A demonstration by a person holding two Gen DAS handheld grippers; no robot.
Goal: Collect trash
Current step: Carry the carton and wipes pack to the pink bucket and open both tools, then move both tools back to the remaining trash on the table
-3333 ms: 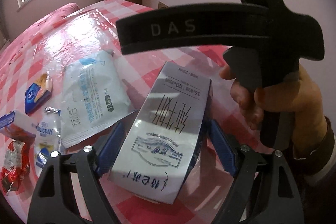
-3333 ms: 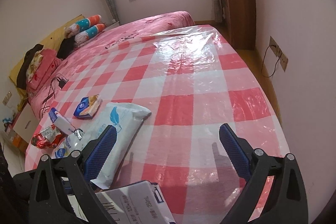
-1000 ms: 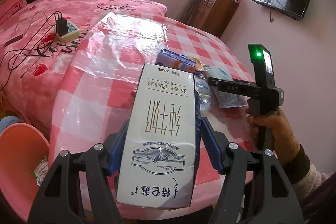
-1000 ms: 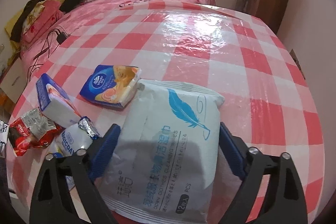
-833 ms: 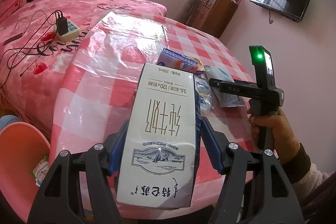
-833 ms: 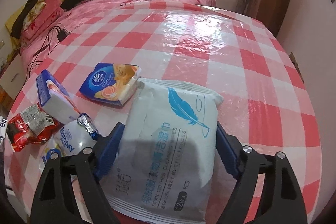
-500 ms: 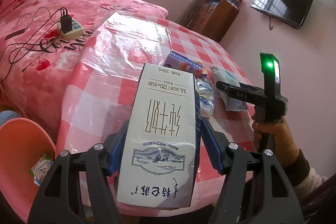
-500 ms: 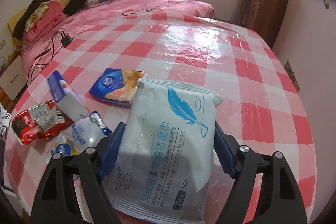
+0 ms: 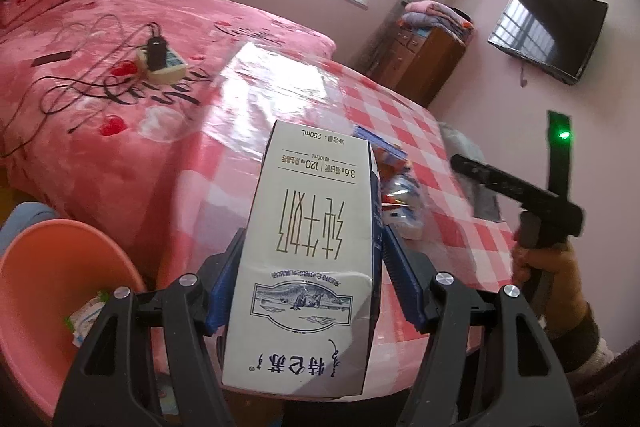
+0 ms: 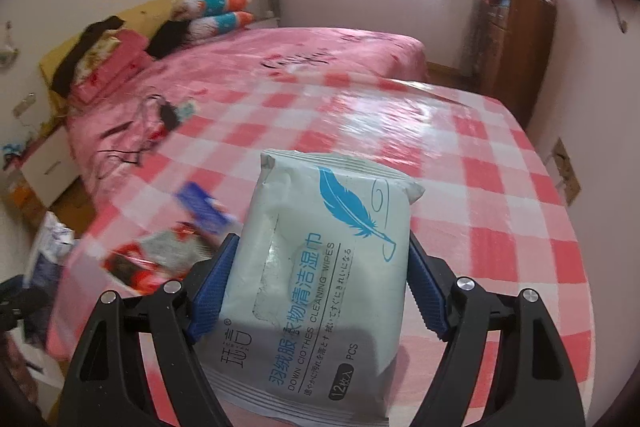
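My left gripper (image 9: 308, 279) is shut on a white milk carton (image 9: 312, 239) and holds it in the air off the table's left edge, to the right of an orange basin (image 9: 44, 267) on the floor. My right gripper (image 10: 316, 287) is shut on a pale wipes pack with a blue feather (image 10: 324, 251), lifted above the checked table (image 10: 500, 211). The right gripper with the wipes pack also shows in the left wrist view (image 9: 516, 191). Several wrappers (image 9: 400, 191) lie on the table near its left edge; they also show blurred in the right wrist view (image 10: 168, 247).
The basin holds a small wrapper (image 9: 86, 315). A pink bed (image 9: 100, 67) with a power strip and cables lies beyond the table. A wooden cabinet (image 9: 420, 67) and a wall television (image 9: 548, 31) stand at the far right.
My right gripper has shut on the wipes pack and lifted it off the table. My left gripper has carried the carton further left, closer to the basin.
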